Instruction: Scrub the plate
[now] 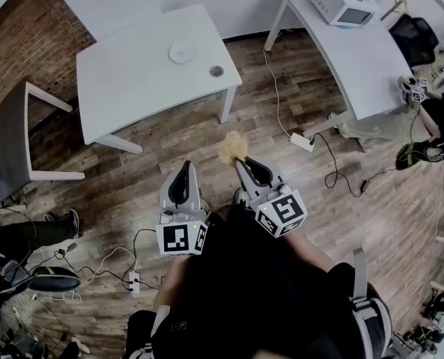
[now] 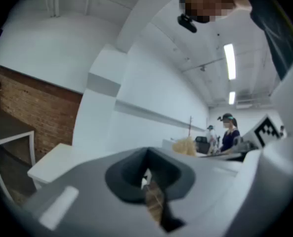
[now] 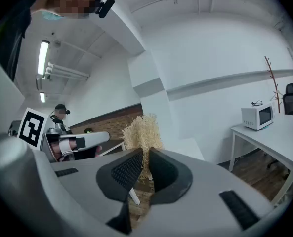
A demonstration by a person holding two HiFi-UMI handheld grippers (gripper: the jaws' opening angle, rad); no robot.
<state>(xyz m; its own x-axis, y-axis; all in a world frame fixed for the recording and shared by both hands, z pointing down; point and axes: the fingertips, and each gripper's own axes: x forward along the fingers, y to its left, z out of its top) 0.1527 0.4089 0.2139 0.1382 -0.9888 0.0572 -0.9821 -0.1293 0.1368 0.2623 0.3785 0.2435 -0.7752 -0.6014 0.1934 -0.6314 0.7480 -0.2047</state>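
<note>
A white plate lies on the white table far ahead of both grippers. My right gripper is shut on a straw-coloured scrubber, which pokes out beyond its tips over the wooden floor. In the right gripper view the scrubber stands between the jaws of that gripper. My left gripper hangs beside it with its jaws together and nothing in them. The left gripper view shows that gripper shut, with the scrubber off to its right.
A small round object lies on the table near the plate. A second white table at the right carries a microwave. A power strip and cables lie on the floor. A grey table stands at the left. People sit at both sides.
</note>
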